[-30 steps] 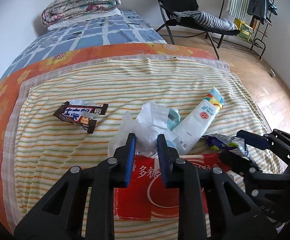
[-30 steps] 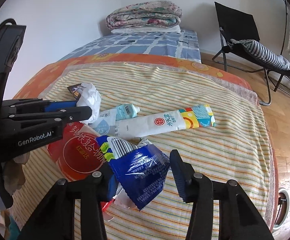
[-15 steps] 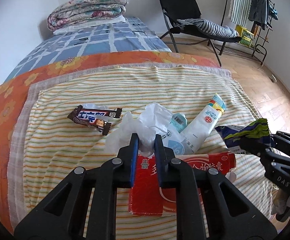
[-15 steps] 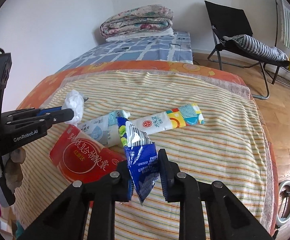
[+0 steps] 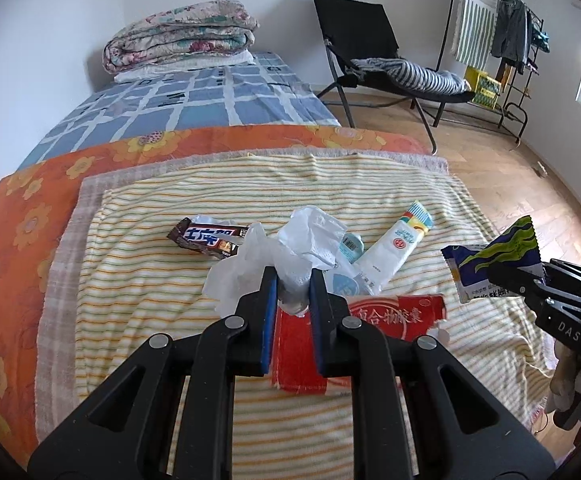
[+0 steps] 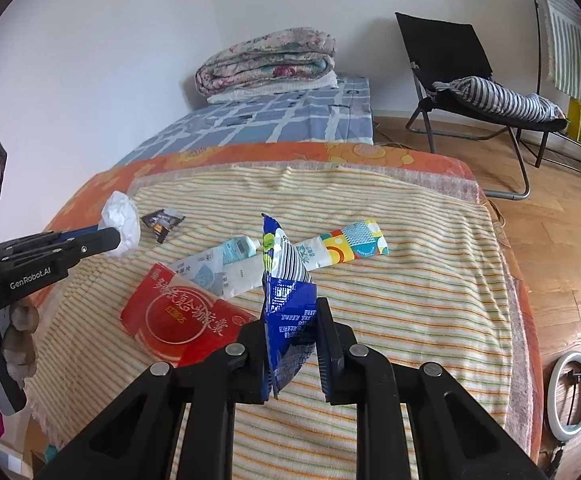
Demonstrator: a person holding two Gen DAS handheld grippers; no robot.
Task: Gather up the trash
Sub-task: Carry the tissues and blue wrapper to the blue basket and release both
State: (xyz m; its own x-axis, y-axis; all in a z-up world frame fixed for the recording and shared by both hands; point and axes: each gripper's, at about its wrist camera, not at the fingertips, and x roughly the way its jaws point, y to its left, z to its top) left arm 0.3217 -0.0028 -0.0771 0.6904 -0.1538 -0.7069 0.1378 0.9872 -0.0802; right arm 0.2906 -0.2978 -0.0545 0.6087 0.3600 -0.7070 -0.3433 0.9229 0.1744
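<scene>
My left gripper (image 5: 293, 280) is shut on a crumpled white tissue (image 5: 310, 232), held just above the striped towel (image 5: 150, 280). The right wrist view shows that tissue (image 6: 121, 220) at my left gripper's (image 6: 108, 236) tip. My right gripper (image 6: 290, 312) has its jaws closing on a blue snack wrapper (image 6: 286, 276), which stands upright between the pads, lifted off the bed. A brown chocolate-bar wrapper (image 5: 210, 238), a white toothpaste tube (image 5: 398, 244), a small pale-blue tube (image 5: 350, 246) and a red packet (image 5: 390, 316) lie on the towel.
The towel covers an orange flowered sheet (image 5: 10, 240) on a bed, with a folded quilt (image 5: 178, 36) at the far end. A black folding chair (image 5: 370, 52) and a clothes rack (image 5: 510, 40) stand on the wooden floor to the right. A ring light (image 6: 570, 376) lies beside the bed.
My right gripper closed on the blue wrapper and raised it off the towel. My left gripper tightened on the tissue, and both views have risen and pulled back from the bed.
</scene>
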